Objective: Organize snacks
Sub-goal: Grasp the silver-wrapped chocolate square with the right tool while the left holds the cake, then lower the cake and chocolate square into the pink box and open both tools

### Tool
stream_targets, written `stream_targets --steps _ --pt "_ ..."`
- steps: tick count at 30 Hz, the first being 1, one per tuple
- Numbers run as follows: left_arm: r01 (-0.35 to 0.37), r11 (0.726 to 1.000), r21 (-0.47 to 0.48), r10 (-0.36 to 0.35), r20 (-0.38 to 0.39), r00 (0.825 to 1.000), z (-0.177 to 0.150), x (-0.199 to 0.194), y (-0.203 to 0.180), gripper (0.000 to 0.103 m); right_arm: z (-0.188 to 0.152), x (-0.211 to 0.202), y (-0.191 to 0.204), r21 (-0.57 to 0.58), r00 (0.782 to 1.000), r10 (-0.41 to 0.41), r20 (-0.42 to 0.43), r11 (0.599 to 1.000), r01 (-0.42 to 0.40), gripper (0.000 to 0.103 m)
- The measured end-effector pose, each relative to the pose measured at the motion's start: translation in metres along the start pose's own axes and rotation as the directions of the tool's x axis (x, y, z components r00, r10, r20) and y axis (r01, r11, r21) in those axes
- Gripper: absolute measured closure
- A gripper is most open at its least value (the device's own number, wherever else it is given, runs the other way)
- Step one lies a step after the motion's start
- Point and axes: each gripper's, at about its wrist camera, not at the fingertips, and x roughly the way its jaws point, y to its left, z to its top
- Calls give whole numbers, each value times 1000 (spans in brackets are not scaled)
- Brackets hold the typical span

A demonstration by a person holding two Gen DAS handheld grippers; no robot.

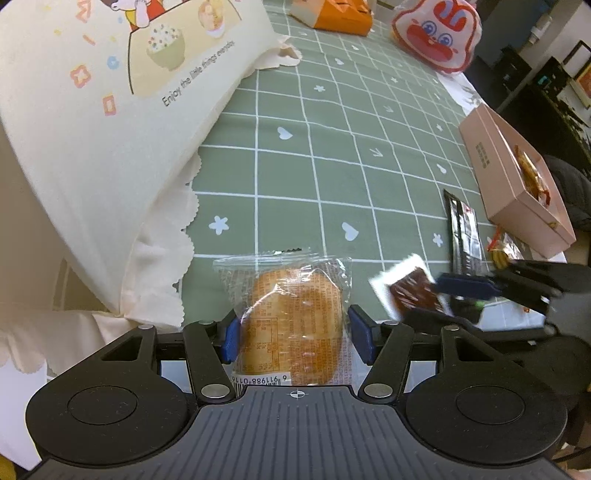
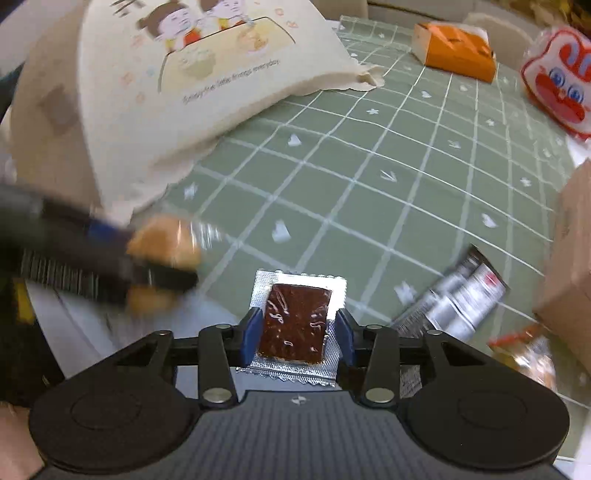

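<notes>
Bun [image 1: 293,325] gripped in left tongs [image 1: 293,334], jerky [image 2: 293,321] in right tongs [image 2: 294,334]; bag [image 1: 92,147] nearest left, up-left.

Count's on: two grippers, the left gripper [image 1: 293,334] and the right gripper [image 2: 295,334]. One wrapped bread bun [image 1: 291,321], one dark brown snack packet [image 2: 295,321], one black and silver packet [image 2: 458,299], one orange-and-clear wrapped snack [image 1: 500,253] by the box. One pink box [image 1: 517,184], one orange carton [image 2: 456,50], one red-and-white cartoon-face bag [image 1: 437,35], one cream cartoon-print bag [image 1: 110,122].
</notes>
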Motion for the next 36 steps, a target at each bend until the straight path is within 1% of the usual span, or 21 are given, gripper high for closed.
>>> stream_targets --steps 1,4,6,9,12,14,15,16,18,20,24,27,30,31,32,33,34,35,36 --pt "5 1000 -2 -5 -1 1000 0 0 1 40 -7 -4 -1 -14 1000 -14 9 1000 14 58" --pt "13 1000 -6 -13 -5 1000 1 1 2 39 -17 -9 -2 -53 997 -66 34 996 68 48" --pt "14 1000 -1 -14 -9 1000 2 1 1 39 -19 -10 -1 -54 996 -78 45 995 80 47" --pt "10 1000 1 -10 -10 1000 2 1 0 39 -18 -6 3 -28 996 -76 47 997 77 47" --pt "-2 1000 8 2 -11 1000 2 1 -1 38 -18 -3 11 -41 994 -84 72 995 87 48" --pt "-13 1000 14 13 -19 1000 3 2 -4 38 -15 -2 12 -32 996 -63 66 997 65 54" --pt "-16 1000 13 16 -27 999 4 2 -5 39 -13 -2 9 -12 998 -34 46 999 35 54" --pt "-15 1000 10 15 -34 999 4 3 -6 39 -12 -3 6 7 999 -23 39 1000 23 65" --pt "-7 1000 8 7 -52 999 5 4 -8 40 -11 -8 -3 52 1000 1 24 999 -2 65" --pt "18 1000 25 -16 -73 997 4 6 -18 41 -14 -20 -12 90 999 -6 38 996 3 65" --pt "80 991 108 -67 -115 991 6 11 -51 41 -27 -54 -34 144 996 -28 82 989 16 65" --pt "158 969 190 -128 -160 979 11 15 -86 41 -40 -84 -54 202 993 -46 108 979 23 65" --pt "247 929 275 -194 -206 959 19 14 -126 42 -54 -117 -77 274 985 -99 141 960 57 65" --pt "287 910 299 -230 -211 950 25 8 -141 42 -58 -130 -86 300 981 -117 156 952 66 65" --pt "316 894 319 -262 -201 944 32 2 -154 42 -62 -144 -95 324 974 -140 176 943 76 65" --pt "337 876 346 -292 -176 940 41 -8 -167 42 -63 -164 -104 346 963 -170 209 934 90 65" --pt "347 857 380 -320 -136 938 52 -21 -180 42 -64 -181 -112 357 949 -199 243 928 103 65" --pt "349 839 416 -346 -86 934 63 -35 -194 42 -63 -200 -118 365 930 -233 283 923 121 66" --pt "348 824 447 -374 -32 927 75 -50 -207 42 -62 -220 -125 371 905 -272 328 918 141 65"
